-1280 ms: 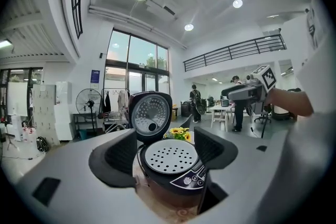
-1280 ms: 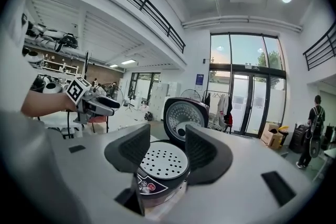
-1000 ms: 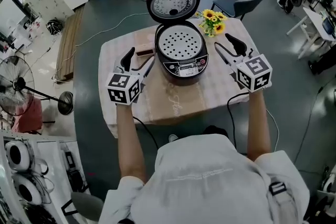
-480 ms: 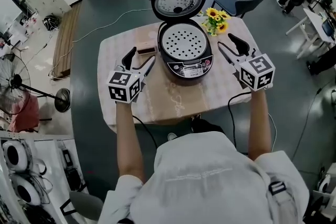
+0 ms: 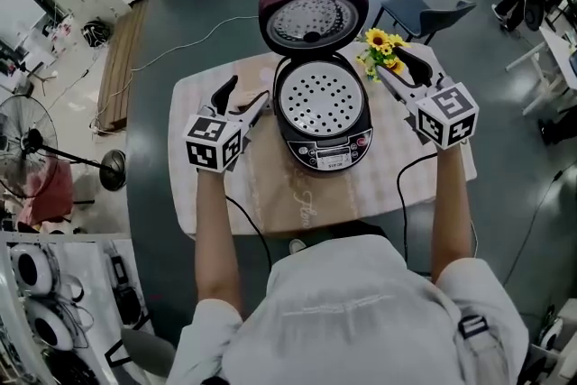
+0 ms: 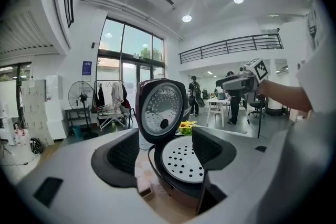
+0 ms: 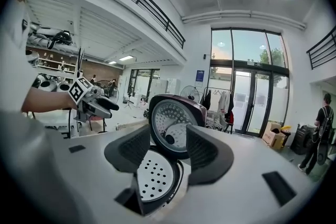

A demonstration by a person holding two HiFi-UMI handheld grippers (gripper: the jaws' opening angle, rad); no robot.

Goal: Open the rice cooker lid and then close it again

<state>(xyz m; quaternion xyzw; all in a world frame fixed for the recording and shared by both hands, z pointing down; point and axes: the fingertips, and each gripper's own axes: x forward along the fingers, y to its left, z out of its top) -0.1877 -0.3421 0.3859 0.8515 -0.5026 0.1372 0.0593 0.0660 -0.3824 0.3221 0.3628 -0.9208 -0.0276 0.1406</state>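
Table (image 5: pixel 270 194): rice cooker (image 5: pixel 322 108), lid (image 5: pixel 313 16) raised; left gripper (image 5: pixel 244 99) beside cooker's left, right gripper (image 5: pixel 396 68) beside its right; both jaws apart, empty.

The open cooker (image 5: pixel 322 108) fills the middle of the table (image 5: pixel 270 194). Its lid (image 5: pixel 313 18) stands upright at the far side like a wall. My left claw (image 5: pixel 245 95) has bare cloth along the cooker's left flank, though a small block (image 6: pixel 143 182) lies just ahead of it. My right claw (image 5: pixel 388 61) is more hemmed in, with flowers (image 5: pixel 377 39) just beside it by the cooker's far right. The near cloth lies bare, and the space over the pot's mouth is open.
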